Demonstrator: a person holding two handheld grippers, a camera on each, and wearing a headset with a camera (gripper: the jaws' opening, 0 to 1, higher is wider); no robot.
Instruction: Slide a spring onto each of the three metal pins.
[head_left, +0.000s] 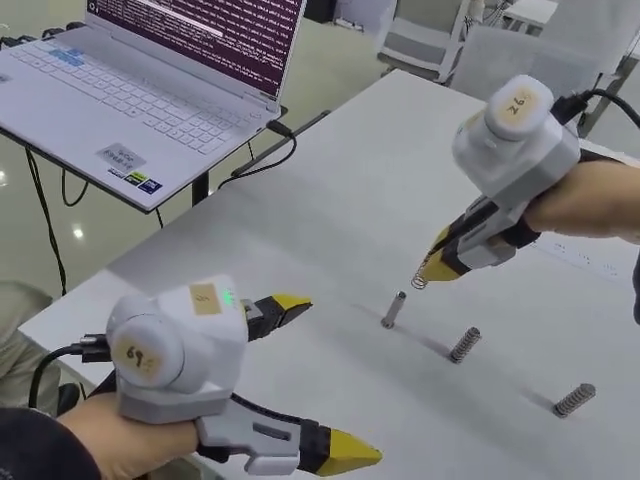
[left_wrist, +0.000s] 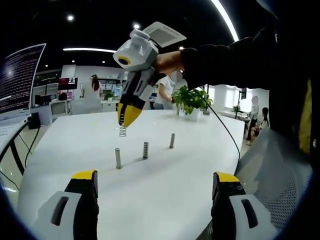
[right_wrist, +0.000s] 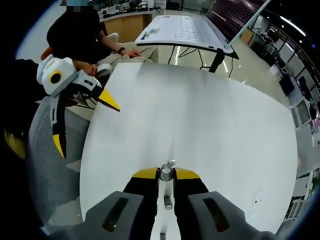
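- Currently the right claw (head_left: 437, 268) is pinched narrow on a spring (head_left: 419, 280), which hangs from its yellow tips above the white table (head_left: 330, 200).
- Just below that claw stands the bare pin (head_left: 393, 310), upright on the table. The spring's lower end is near the pin's top but apart from it.
- To the side of the right claw, past the bare pin, the row goes on with the middle pin (head_left: 464, 345) and then the end pin (head_left: 574, 400). Each of these already wears a spring.
- In the right gripper view the held spring sits squarely between the two yellow tips, with the table spreading out ahead of it.
- The left claw (head_left: 320, 378) is spread wide and holds nothing. It hovers near the table's edge close to the person, well apart from the pins and pointing toward them.
- Seen from the left claw, the right claw hangs straight ahead, and the three pins line up below and beside it.
- Beyond the left claw, off the table, an open laptop (head_left: 150, 90) rests on a stand with text on its screen.
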